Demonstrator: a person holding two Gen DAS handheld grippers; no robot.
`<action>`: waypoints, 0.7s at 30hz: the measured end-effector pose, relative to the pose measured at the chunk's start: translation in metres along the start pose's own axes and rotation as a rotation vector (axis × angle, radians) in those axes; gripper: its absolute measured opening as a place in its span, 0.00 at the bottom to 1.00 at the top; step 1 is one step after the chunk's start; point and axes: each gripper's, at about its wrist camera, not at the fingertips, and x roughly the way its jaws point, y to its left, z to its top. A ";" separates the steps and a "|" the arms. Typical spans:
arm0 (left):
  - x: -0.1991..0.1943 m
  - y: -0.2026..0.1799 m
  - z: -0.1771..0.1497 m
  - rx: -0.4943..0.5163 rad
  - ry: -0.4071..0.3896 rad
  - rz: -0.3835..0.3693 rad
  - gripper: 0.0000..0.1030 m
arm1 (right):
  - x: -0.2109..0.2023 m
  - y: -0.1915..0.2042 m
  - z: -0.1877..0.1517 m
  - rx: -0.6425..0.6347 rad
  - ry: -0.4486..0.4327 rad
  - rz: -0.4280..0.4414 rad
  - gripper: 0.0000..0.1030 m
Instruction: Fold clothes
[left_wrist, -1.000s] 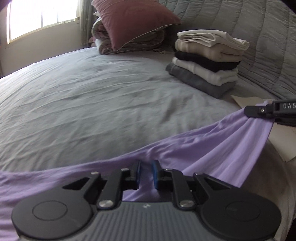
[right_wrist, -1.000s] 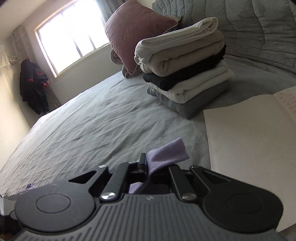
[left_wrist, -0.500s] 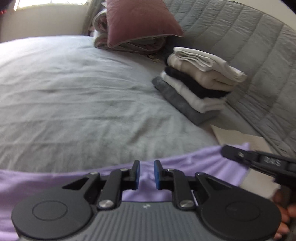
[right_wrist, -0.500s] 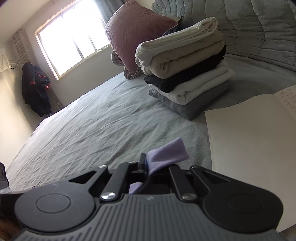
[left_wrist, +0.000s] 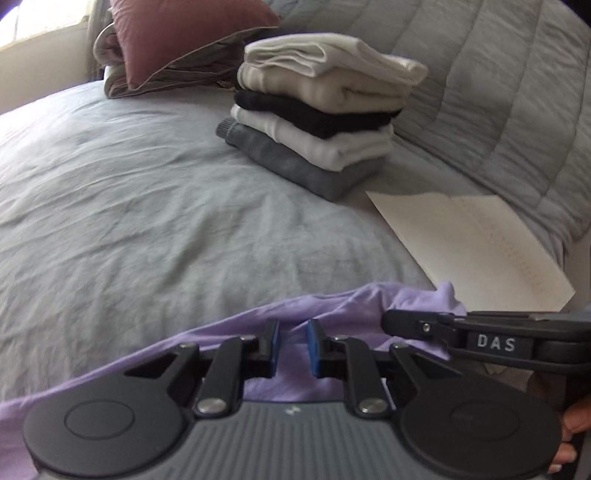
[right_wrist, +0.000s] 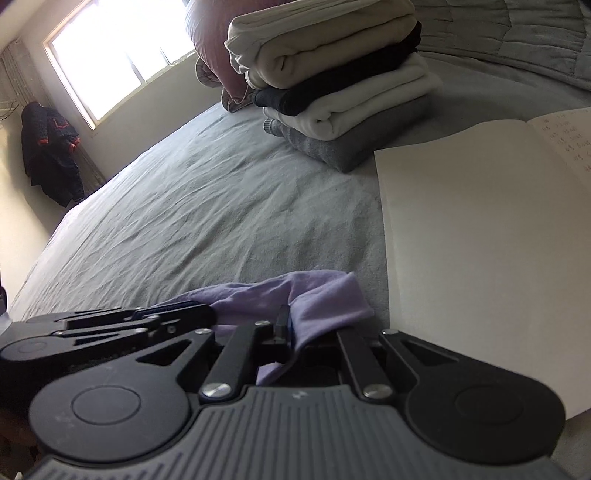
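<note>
A lilac garment (left_wrist: 332, 306) lies at the near edge of the grey bed (left_wrist: 147, 206), held at two places. My left gripper (left_wrist: 293, 328) has a bunched fold of it between its blue pads, which stand a little apart and pinch the fold. My right gripper (right_wrist: 290, 321) is shut on another corner of the lilac garment (right_wrist: 317, 291), which sticks up past its fingers. The two grippers are close together: the right gripper (left_wrist: 388, 321) reaches in from the right of the left wrist view, and the left gripper (right_wrist: 207, 314) lies just left in the right wrist view.
A stack of folded clothes (left_wrist: 321, 122) in white, cream, black and grey stands ahead, with an open notebook (left_wrist: 469, 243) to its right. A maroon pillow (left_wrist: 184, 33) and a quilted grey cover (left_wrist: 498, 92) are behind. A window (right_wrist: 122, 48) and a hanging dark jacket (right_wrist: 48, 155) are far left.
My left gripper has swung right, close to the right gripper. The lilac cloth, stretched taut between them before, now bunches up slack. The right gripper has dipped slightly.
</note>
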 end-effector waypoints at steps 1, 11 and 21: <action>0.001 -0.001 0.001 0.003 0.002 0.001 0.16 | 0.000 0.000 0.000 -0.002 0.001 0.000 0.04; 0.003 -0.007 0.002 0.041 0.009 -0.041 0.14 | 0.003 0.002 0.003 0.005 0.005 0.002 0.05; 0.018 -0.015 -0.006 0.023 -0.110 0.081 0.03 | 0.003 0.004 0.004 -0.004 -0.018 -0.016 0.05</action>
